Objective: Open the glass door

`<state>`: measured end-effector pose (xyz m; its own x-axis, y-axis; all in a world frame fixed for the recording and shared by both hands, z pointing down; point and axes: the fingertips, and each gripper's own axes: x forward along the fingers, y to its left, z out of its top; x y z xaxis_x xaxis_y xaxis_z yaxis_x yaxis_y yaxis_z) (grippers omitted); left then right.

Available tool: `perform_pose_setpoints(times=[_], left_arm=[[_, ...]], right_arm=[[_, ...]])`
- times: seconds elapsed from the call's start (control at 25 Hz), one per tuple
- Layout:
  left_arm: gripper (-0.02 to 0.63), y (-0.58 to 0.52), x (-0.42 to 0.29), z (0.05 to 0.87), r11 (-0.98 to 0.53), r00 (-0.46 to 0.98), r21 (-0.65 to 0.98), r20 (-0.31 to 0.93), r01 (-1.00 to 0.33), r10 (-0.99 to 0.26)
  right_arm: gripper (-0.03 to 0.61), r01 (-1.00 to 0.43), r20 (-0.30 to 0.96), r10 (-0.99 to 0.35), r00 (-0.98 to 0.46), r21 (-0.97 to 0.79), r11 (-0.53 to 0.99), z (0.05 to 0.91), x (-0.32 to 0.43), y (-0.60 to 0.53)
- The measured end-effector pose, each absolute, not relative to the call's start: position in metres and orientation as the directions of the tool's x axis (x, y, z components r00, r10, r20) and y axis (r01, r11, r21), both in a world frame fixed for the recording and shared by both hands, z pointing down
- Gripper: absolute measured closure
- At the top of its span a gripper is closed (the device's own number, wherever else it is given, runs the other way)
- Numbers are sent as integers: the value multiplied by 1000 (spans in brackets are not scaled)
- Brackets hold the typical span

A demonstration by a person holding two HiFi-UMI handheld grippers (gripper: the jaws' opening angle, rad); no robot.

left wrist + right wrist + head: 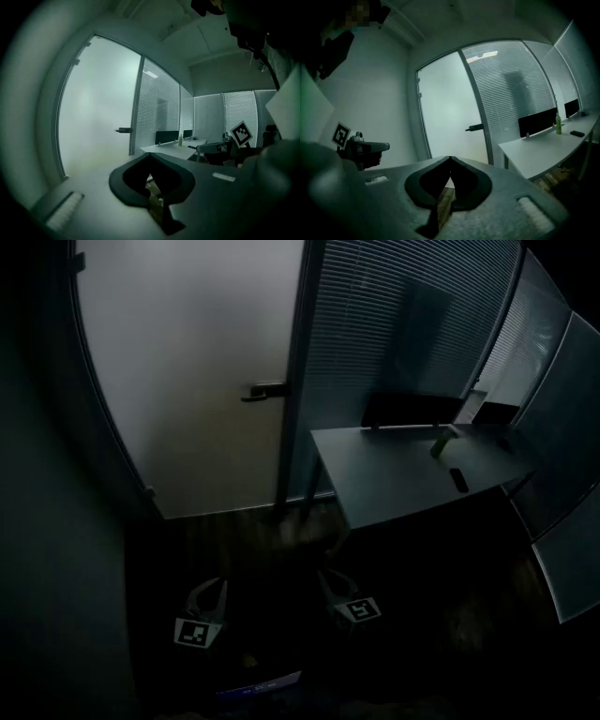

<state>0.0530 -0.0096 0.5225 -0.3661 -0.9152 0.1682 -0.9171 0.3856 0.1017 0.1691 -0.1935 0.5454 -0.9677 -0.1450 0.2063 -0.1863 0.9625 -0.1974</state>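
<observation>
The frosted glass door (187, 381) stands closed ahead, its dark lever handle (264, 391) at the right edge by the frame. Both grippers hang low over the dark floor, well short of the door. My left gripper (208, 589) is shut and empty; in its own view the jaw tips (150, 157) meet below the handle (124, 130). My right gripper (333, 579) is also shut with nothing in it, and its tips (450, 159) touch, with the handle (474, 127) up and to the right. Each gripper shows in the other's view: right gripper (211, 149), left gripper (370, 149).
A white desk (394, 474) stands right of the door, against a glass wall with blinds (394, 324). On it are a dark screen divider (412, 409), a green bottle (439, 444) and a small dark object (457, 479). A plain wall (56, 521) runs along the left.
</observation>
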Motion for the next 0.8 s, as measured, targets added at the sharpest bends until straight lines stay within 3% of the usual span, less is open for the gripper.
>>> perform_pose_setpoints(times=[0.8], left_arm=[[609,40,18,531,382,-364,92,167,-920,-916]], right_arm=[[577,-179,193,-141,-971,-196,964,543,130,-144]])
